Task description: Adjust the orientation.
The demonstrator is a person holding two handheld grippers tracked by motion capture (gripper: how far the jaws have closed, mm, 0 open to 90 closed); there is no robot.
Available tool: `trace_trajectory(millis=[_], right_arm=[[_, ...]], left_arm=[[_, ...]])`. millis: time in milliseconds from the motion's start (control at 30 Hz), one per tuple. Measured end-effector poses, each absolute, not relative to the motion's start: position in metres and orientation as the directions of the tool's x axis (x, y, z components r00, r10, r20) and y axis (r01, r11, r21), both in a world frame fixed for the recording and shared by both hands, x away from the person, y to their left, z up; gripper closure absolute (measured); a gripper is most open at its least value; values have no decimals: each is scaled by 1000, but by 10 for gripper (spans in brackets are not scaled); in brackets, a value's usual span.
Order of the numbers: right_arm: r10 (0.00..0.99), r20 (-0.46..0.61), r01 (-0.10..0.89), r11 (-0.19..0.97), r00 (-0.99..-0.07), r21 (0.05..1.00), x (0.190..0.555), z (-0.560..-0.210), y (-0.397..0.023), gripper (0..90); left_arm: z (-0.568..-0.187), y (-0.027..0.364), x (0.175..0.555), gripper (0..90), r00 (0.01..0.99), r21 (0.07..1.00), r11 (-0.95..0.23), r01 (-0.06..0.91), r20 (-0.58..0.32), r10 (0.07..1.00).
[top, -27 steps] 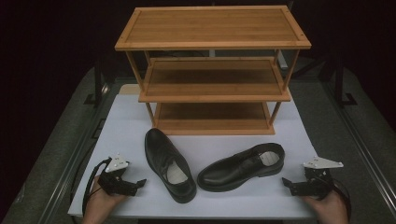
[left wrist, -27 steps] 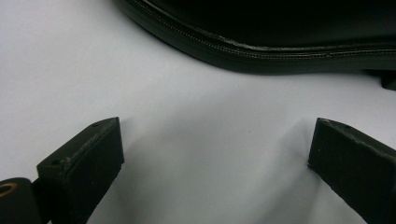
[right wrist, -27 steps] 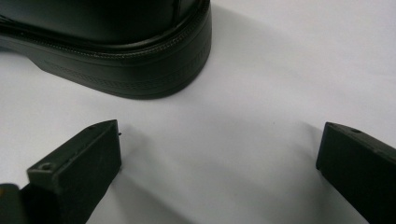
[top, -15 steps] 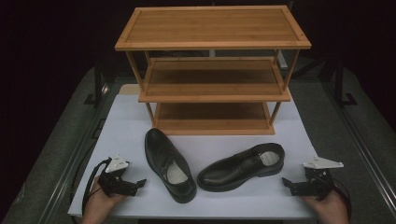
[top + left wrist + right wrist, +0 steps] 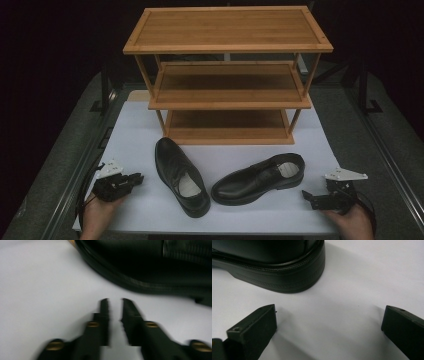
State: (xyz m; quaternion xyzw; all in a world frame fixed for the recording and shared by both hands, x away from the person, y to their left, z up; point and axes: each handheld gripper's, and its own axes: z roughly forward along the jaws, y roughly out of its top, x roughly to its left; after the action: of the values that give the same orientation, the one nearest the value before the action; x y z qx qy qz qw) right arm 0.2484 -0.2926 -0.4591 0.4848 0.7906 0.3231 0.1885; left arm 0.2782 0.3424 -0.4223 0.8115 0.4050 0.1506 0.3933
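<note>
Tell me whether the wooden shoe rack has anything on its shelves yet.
Empty. All three shelves of the shoe rack are bare; both black dress shoes sit on the white table before it.

The left tongs (image 5: 134, 178) have bare white table (image 5: 140, 145) in front, up to the left shoe (image 5: 181, 176) just beside them; the right tongs (image 5: 309, 197) have open table up to the heel of the right shoe (image 5: 260, 178); behind both shoes the wooden rack (image 5: 227, 75) closes the way; its three shelves are free.
</note>
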Motion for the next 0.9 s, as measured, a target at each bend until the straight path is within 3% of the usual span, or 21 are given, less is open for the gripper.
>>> trace_trajectory(millis=[633, 900], right_arm=[[888, 15, 643, 322, -460, 695, 248, -459, -293, 0], [888, 16, 642, 321, -460, 696, 248, -459, -293, 0]], left_arm=[[-410, 315, 388, 900, 582, 779, -356, 517, -15, 813], [-420, 301, 407, 900, 594, 771, -357, 528, -35, 804]])
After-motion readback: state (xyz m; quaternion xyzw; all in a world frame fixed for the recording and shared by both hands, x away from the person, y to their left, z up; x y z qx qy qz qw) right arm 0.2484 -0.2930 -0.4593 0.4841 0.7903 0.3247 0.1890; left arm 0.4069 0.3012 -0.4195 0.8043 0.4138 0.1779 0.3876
